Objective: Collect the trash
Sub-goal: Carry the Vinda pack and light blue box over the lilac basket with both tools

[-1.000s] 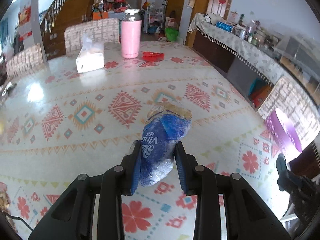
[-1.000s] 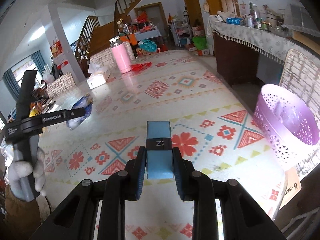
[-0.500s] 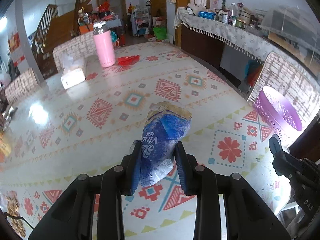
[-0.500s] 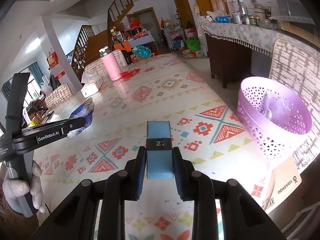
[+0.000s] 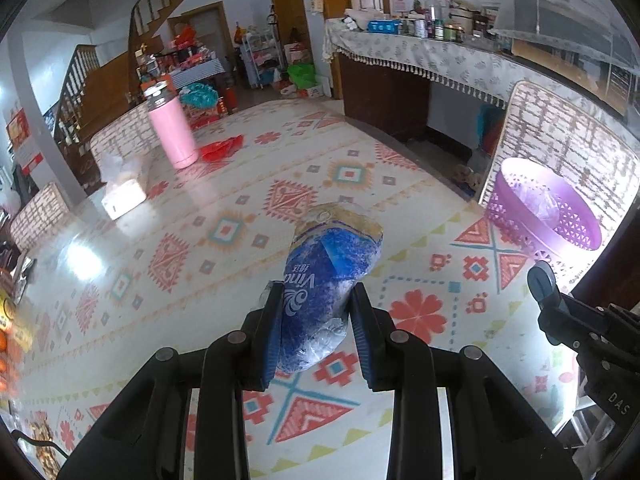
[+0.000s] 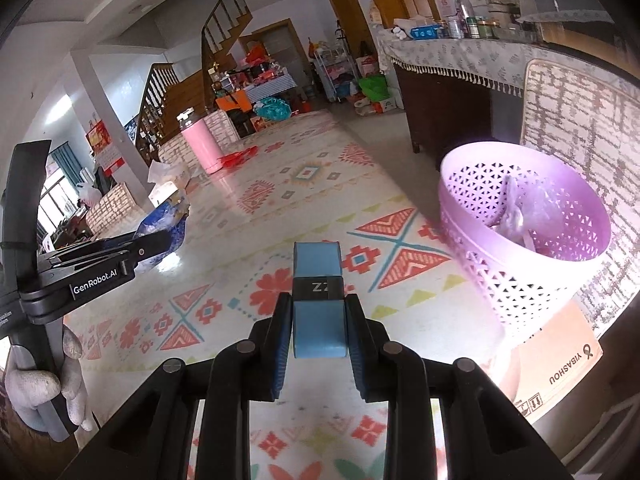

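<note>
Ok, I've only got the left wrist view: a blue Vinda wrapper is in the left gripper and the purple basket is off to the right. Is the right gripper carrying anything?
Observer: Yes. The right gripper is shut on a small light blue pack with a black band around it.
Operator: So that and my Vinda wrapper both go in the purple basket. What's at the basket's base? It's washed out for me.
Observer: A cardboard box printed YIBASHOU shows right at its base, at the table edge. I can't tell whether the basket stands on it or beside it.
</note>
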The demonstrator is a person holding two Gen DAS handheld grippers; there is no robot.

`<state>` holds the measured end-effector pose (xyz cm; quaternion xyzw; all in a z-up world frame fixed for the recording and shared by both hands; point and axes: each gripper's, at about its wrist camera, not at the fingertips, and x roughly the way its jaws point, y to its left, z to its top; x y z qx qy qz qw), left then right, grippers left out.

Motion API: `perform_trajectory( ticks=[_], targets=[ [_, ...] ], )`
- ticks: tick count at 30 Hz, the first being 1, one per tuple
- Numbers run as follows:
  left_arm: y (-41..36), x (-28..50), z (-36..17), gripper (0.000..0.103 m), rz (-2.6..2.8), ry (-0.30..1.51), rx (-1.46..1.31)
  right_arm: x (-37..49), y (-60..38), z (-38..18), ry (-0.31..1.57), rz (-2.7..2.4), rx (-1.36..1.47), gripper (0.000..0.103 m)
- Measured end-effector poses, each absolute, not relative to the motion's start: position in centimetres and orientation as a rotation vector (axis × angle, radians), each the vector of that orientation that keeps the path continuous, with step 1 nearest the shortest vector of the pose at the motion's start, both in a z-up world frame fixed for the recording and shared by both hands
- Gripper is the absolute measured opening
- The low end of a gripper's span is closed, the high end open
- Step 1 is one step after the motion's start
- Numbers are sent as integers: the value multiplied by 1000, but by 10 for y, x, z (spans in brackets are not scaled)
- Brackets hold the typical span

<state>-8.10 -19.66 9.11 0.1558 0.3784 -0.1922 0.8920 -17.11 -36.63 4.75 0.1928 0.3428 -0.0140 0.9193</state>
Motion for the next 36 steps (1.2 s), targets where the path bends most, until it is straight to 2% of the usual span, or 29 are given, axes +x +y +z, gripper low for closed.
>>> perform_trajectory(
  ticks=[36],
  targets=[
    [-320, -102, 103, 31, -560, 739, 462, -210, -471, 64, 640, -167, 465, 29]
  ],
)
